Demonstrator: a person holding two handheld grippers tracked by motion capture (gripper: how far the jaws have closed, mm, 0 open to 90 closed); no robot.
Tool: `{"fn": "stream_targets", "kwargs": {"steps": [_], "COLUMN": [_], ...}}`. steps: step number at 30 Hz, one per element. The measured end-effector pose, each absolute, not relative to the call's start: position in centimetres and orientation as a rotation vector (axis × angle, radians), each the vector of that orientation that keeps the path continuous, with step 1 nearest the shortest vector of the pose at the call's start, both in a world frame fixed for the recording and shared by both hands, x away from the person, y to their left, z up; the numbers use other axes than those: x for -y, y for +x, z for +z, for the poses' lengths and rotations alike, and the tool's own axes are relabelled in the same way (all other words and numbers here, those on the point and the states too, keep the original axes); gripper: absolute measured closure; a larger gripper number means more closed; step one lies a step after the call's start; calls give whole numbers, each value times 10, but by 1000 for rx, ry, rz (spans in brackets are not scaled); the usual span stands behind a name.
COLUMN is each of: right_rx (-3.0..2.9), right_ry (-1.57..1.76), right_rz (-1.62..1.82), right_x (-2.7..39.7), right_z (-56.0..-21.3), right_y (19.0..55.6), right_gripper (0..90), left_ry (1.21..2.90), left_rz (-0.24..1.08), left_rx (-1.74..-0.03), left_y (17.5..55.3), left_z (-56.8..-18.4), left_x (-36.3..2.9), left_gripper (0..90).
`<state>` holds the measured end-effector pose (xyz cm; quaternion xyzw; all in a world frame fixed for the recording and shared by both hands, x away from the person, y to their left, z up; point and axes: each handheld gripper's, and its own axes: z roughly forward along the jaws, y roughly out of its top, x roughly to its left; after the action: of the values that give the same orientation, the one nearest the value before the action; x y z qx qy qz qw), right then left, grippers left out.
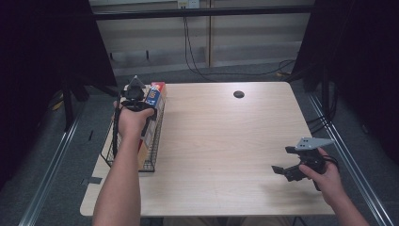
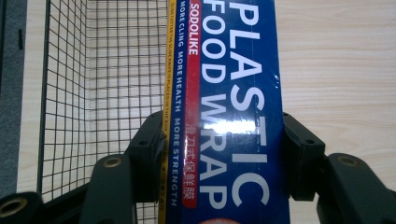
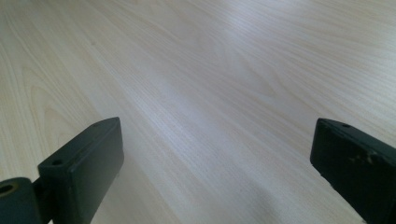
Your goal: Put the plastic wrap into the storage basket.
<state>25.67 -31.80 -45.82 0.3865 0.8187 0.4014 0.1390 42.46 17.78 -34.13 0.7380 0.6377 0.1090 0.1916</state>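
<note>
A long blue box printed "PLASTIC FOOD WRAP" is clamped between the two black jaws of my left gripper, which press on its long sides. From above, that box runs along the right side of a black wire basket at the table's left edge, and the left gripper is over the basket's far end. The mesh of the basket shows beside the box; whether the box rests in it I cannot tell. My right gripper stands open low over bare wood near the front right, jaws wide apart.
The light wooden table has a round cable hole near its far edge. Dark curtains flank both sides, and cables hang along the back wall.
</note>
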Motion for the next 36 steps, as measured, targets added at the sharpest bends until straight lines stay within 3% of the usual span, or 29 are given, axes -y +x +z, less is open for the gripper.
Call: {"fn": "stream_targets", "kwargs": {"steps": [36], "right_rx": [-2373], "right_ry": [1109], "right_rz": [1154], "right_x": [317], "right_z": [-460], "right_y": [258], "right_gripper": [28], "left_ry": [2022], "left_rz": [318], "left_rx": [-1879], "left_y": [429], "left_z": [-364], "left_x": [-205], "left_gripper": [430]}}
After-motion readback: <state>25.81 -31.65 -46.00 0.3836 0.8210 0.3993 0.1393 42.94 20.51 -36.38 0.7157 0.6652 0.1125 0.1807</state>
